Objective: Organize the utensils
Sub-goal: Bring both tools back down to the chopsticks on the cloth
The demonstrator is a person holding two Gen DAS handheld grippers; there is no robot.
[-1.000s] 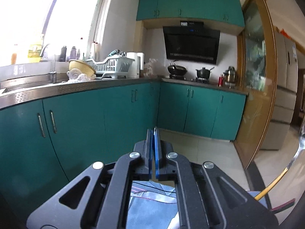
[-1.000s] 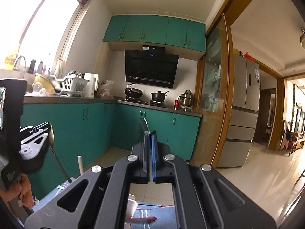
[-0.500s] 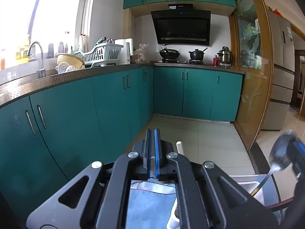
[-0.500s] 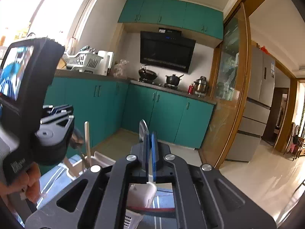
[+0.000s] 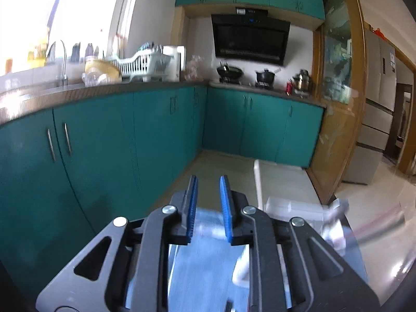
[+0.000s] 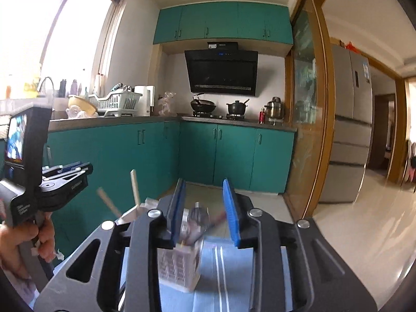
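Observation:
A white slotted utensil holder point(image 6: 179, 267) stands on a blue cloth point(image 6: 234, 286) below my right gripper point(image 6: 205, 213), which is open and empty just above it. Blurred utensils stick out of the holder, among them a metal spoon point(image 6: 199, 214) and pale sticks point(image 6: 135, 187). My left gripper point(image 5: 208, 208) is open and empty; it also shows in the right wrist view point(image 6: 65, 174) at the left, held by a hand. In the left wrist view the holder point(image 5: 293, 208) is a blurred white shape to the right, with a pale stick point(image 5: 258, 182) rising from it.
Teal cabinets point(image 6: 117, 150) with a counter run along the left and back. A dish rack point(image 6: 114, 101), a sink tap point(image 5: 58, 59) and a stove with pots point(image 6: 218, 106) sit on the counter. A fridge point(image 6: 351, 119) stands at the right beyond a wooden door frame.
Both grippers have opened; they were shut before. The spoon held by the right gripper now sits in the holder. Both views have tilted down toward the cloth.

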